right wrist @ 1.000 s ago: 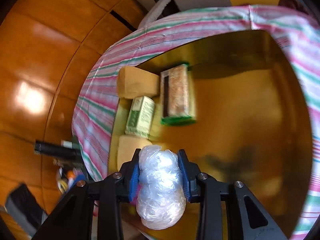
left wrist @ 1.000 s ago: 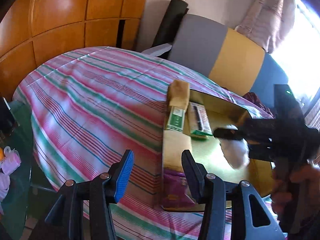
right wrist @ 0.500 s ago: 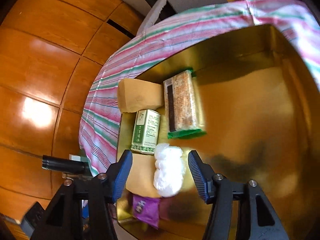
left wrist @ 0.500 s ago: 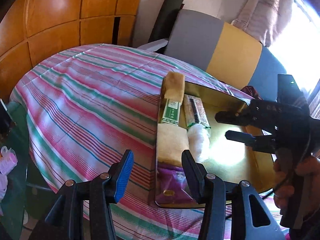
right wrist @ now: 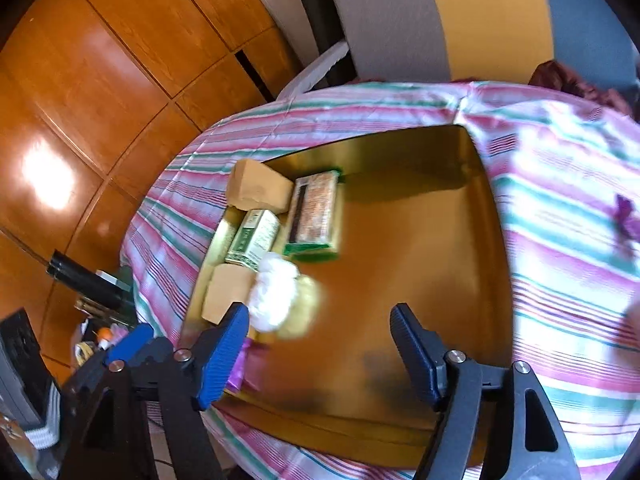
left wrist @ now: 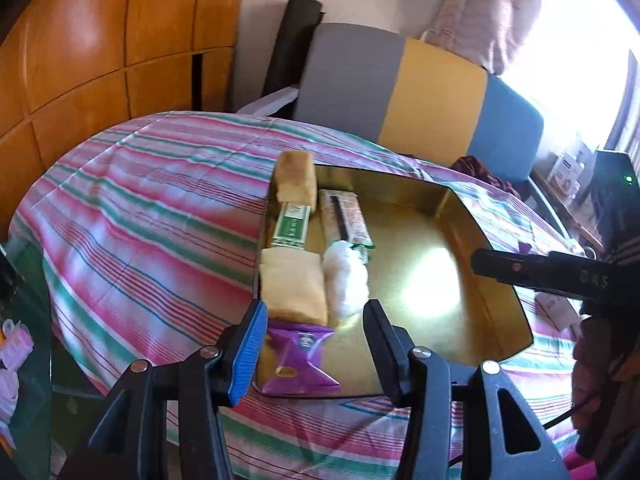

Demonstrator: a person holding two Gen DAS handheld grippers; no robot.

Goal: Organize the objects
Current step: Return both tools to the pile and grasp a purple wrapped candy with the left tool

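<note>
The white bundle (left wrist: 346, 285) lies in the gold tray (left wrist: 496, 312) on the striped counter (left wrist: 152, 216), beside a tan block (left wrist: 292, 286), below the green box (left wrist: 291, 227). The right gripper (right wrist: 320, 354) has just been opening, fingers released, nothing between them. The left gripper (left wrist: 316, 344) hovers with fingers apart, empty.

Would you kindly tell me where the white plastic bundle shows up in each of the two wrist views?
Left wrist view: the white bundle lies in the gold tray, just left of centre, right of the near tan block.
Right wrist view: the bundle sits left of centre, above the blue left pad of the right claw.
Shared landmark: the green box, just beyond the bundle in both.
</note>
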